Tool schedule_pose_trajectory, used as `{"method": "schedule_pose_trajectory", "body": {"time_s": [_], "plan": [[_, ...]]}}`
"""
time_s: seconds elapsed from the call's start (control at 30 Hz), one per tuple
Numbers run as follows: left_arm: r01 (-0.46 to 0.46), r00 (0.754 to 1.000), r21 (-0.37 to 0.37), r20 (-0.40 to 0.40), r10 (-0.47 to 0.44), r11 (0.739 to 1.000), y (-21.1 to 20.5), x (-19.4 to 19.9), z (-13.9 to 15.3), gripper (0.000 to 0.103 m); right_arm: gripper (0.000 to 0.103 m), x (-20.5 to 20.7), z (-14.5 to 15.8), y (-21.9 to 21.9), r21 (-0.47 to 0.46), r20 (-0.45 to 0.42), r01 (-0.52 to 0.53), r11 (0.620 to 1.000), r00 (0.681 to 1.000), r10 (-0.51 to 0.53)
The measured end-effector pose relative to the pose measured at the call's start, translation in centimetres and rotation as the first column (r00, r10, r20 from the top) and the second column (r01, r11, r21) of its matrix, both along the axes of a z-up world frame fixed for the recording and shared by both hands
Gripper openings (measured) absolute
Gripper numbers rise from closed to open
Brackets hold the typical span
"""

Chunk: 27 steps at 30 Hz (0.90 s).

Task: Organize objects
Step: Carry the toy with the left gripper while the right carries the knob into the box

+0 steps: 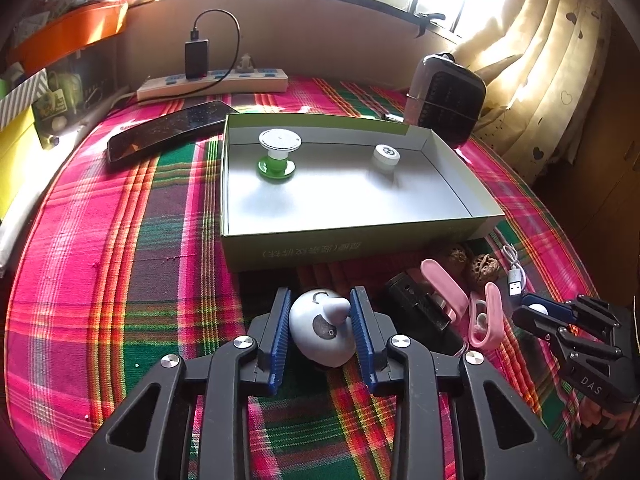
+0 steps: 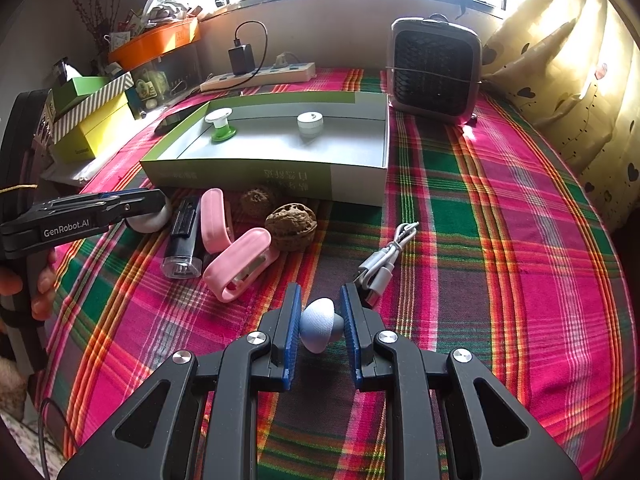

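Observation:
A shallow green-and-white box (image 1: 352,236) (image 2: 360,184) sits on the plaid cloth and holds a green-and-white spool (image 1: 277,152) (image 2: 221,124) and a small white jar (image 1: 386,157) (image 2: 310,123). My left gripper (image 1: 320,316) (image 2: 156,210) is shut on a white egg-shaped gadget (image 1: 320,330) in front of the box. My right gripper (image 2: 319,326) (image 1: 536,310) is shut on a small blue-grey mushroom-shaped piece (image 2: 318,326). Between them lie a black device (image 2: 182,240) (image 1: 420,312), two pink clips (image 2: 240,264) (image 1: 486,316), two walnuts (image 2: 291,226) (image 1: 484,270) and a white USB cable (image 2: 384,260) (image 1: 516,280).
A phone (image 1: 168,130) lies left of the box. A power strip (image 1: 212,82) (image 2: 260,74) with a black charger sits at the back. A small fan heater (image 1: 444,100) (image 2: 434,68) stands back right. Boxes (image 2: 92,120) are stacked at left, curtains at right.

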State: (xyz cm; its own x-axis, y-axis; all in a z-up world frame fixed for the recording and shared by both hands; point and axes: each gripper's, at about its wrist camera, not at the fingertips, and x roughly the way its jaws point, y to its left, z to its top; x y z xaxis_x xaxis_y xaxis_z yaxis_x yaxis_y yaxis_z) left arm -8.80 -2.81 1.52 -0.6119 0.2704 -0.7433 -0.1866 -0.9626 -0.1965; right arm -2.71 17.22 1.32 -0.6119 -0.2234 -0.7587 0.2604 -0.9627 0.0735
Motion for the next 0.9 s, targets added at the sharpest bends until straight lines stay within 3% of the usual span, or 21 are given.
{"method": "schedule_pose_trajectory", "body": {"time_s": [0.9], "plan": [[0.007, 0.999, -0.009, -0.041, -0.007, 1.0, 0.1, 1.0, 1.7, 0.027, 0.021, 0.2, 1.7, -0.6, -0.002, -0.053, -0.017, 1.0, 0.998, 0.017]]}}
